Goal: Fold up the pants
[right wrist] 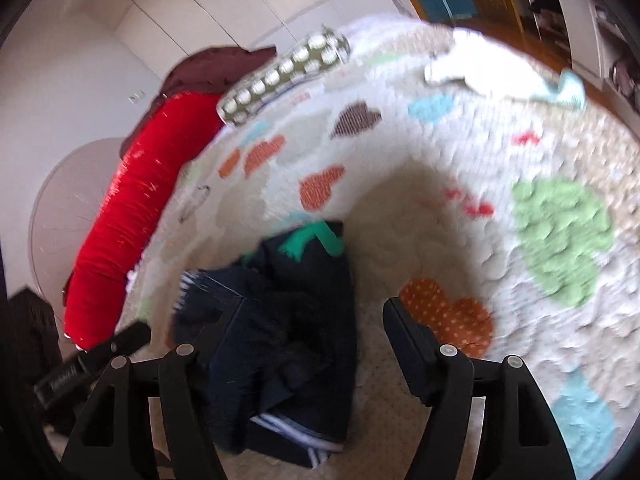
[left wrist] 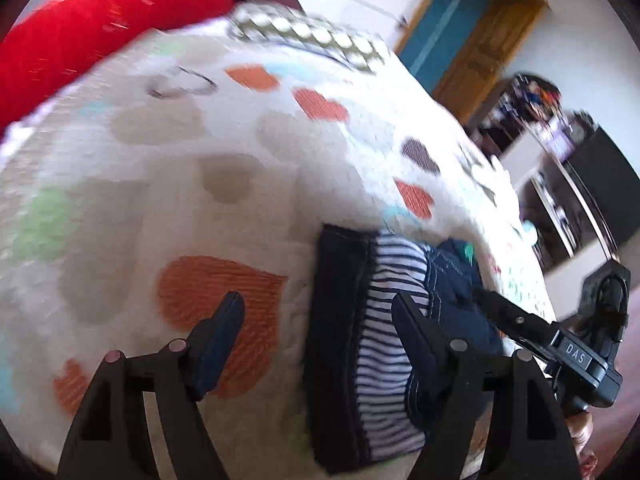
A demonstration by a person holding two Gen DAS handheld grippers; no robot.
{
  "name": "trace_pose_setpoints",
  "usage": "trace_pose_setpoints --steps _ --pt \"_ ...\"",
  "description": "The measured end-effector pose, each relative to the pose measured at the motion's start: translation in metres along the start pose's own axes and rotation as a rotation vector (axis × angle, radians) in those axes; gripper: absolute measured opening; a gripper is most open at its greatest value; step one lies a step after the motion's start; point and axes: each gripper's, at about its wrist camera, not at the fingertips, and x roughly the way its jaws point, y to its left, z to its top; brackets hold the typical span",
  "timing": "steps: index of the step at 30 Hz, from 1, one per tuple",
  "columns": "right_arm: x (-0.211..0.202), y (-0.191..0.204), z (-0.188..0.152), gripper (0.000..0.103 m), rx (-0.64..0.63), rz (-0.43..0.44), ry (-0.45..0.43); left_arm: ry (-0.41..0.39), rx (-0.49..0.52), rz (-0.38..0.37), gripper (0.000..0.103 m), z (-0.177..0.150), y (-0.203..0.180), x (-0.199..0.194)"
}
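Dark navy pants [left wrist: 340,320] with a blue-and-white striped lining [left wrist: 384,332] lie bunched on a white bedspread with coloured hearts [left wrist: 180,168]. My left gripper [left wrist: 320,312] is open, its fingers to either side of the pants' left edge. In the right wrist view the pants [right wrist: 296,320] lie crumpled, with a green patch [right wrist: 320,240] at the far end. My right gripper [right wrist: 312,316] is open over the pants, holding nothing. The right gripper's body [left wrist: 568,344] also shows at the right in the left wrist view.
A red bolster [right wrist: 120,248] and a dotted pillow [right wrist: 280,76] lie along the bed's far side. Light cloths [right wrist: 500,72] lie at the far end. A wooden door [left wrist: 472,40] and shelves [left wrist: 560,184] stand beyond the bed.
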Motion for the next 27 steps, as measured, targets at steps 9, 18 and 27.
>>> trace_pose_setpoints --steps 9,18,27 --pt "0.019 0.006 0.006 0.027 0.036 0.163 0.088 0.103 -0.082 -0.213 0.026 0.003 -0.006 0.029" --pt "0.029 0.039 0.043 0.046 -0.08 0.064 0.011 0.045 -0.045 0.052 0.04 0.043 -0.009 0.025" --pt "-0.018 0.075 0.013 0.043 -0.254 0.056 -0.119 -0.097 -0.061 0.143 0.042 -0.007 0.005 -0.03"
